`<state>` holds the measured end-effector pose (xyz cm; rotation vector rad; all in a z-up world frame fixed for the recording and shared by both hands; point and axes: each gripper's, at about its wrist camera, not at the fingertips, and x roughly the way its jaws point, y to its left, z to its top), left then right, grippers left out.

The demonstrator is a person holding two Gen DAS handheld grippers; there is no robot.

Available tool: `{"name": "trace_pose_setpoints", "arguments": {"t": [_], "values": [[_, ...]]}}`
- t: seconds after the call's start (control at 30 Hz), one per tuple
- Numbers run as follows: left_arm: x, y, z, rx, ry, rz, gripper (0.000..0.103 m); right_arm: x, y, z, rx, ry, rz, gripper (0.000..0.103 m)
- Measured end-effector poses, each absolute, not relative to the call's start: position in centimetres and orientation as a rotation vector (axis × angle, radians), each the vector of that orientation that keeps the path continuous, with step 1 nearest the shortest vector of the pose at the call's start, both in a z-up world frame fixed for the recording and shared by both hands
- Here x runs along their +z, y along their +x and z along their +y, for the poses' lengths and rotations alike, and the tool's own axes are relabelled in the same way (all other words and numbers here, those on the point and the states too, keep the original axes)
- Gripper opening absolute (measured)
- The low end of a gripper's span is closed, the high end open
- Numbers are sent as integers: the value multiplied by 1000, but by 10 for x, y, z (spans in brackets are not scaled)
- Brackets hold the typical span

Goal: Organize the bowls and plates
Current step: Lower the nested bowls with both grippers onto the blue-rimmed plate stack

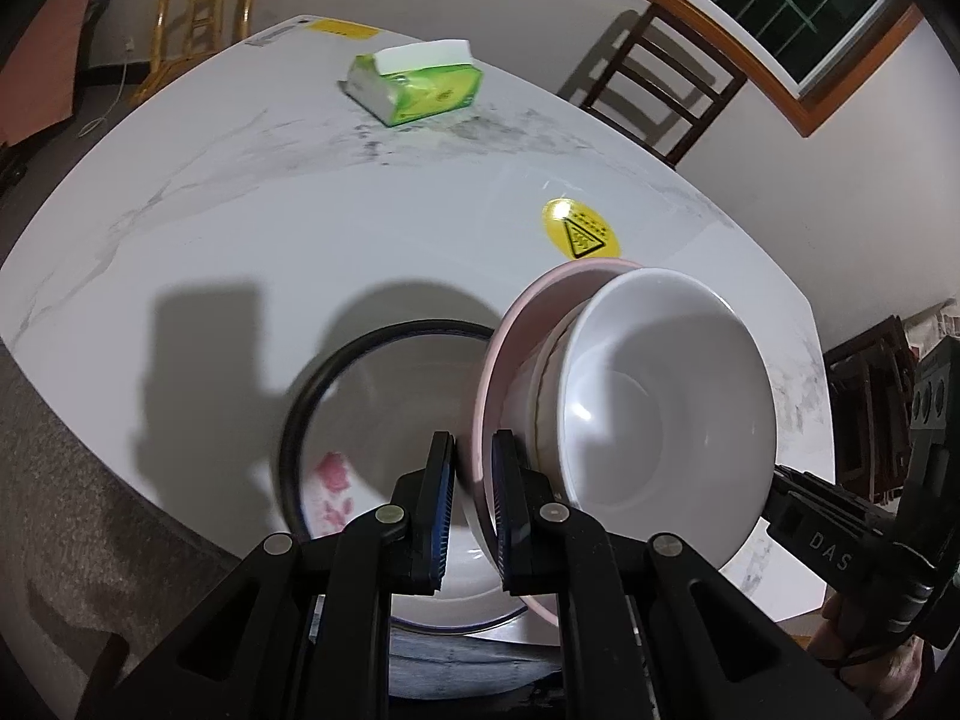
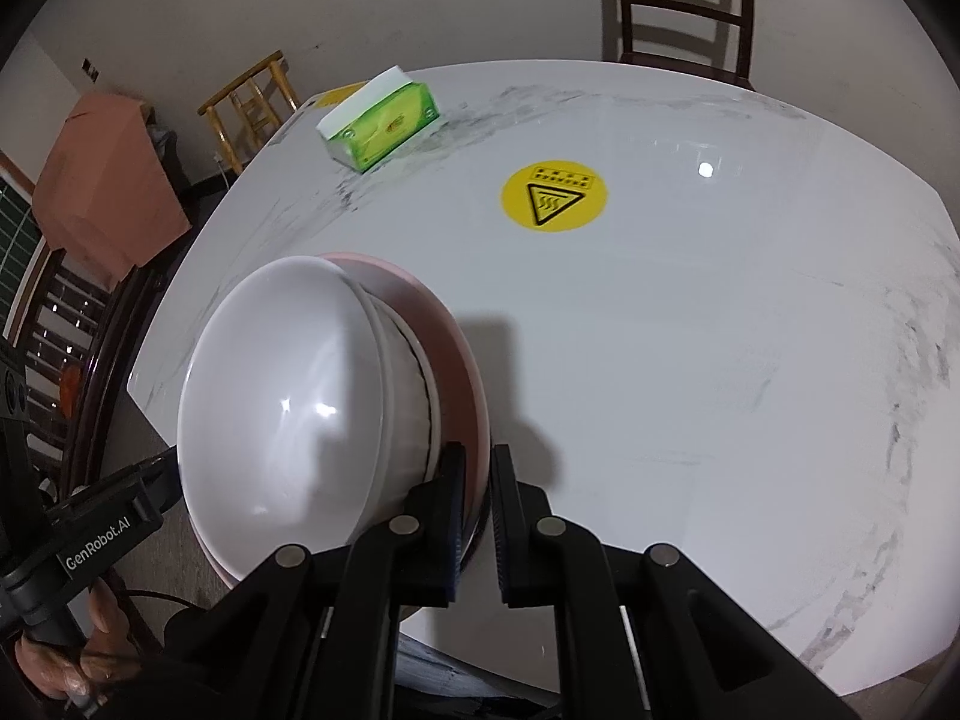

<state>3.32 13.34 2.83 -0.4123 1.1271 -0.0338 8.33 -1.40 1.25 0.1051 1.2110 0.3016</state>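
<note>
A pink plate (image 1: pixel 501 372) carries stacked white bowls (image 1: pixel 654 414) and is held between both grippers above the white marble table (image 1: pixel 240 228). My left gripper (image 1: pixel 474 468) is shut on the plate's rim. My right gripper (image 2: pixel 477 480) is shut on the opposite rim of the pink plate (image 2: pixel 456 348), with the white bowls (image 2: pixel 282 396) to its left. Below the stack, in the left wrist view, a white plate with a dark rim and a pink flower pattern (image 1: pixel 336 420) lies at the table's near edge.
A green tissue pack (image 1: pixel 414 87) lies at the far side of the table. A yellow hot-surface sticker (image 2: pixel 555 195) marks the table's middle. A dark wooden chair (image 2: pixel 684 6) and a light bamboo chair (image 1: pixel 198 6) stand behind the table.
</note>
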Motion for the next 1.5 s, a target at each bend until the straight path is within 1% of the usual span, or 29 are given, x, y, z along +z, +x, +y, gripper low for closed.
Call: {"name": "trace_pose_setpoints", "arguments": {"t": [0.53, 1.27, 1.5], "values": [[16, 23, 167, 25, -448, 1145, 8, -4, 87, 22, 342, 75, 1254, 9], [-6, 26, 176, 33, -469, 1184, 8, -20, 88, 32, 339, 63, 1291, 10], [-6, 26, 178, 38, -466, 1182, 7, -19, 86, 33, 341, 65, 1281, 12]]}}
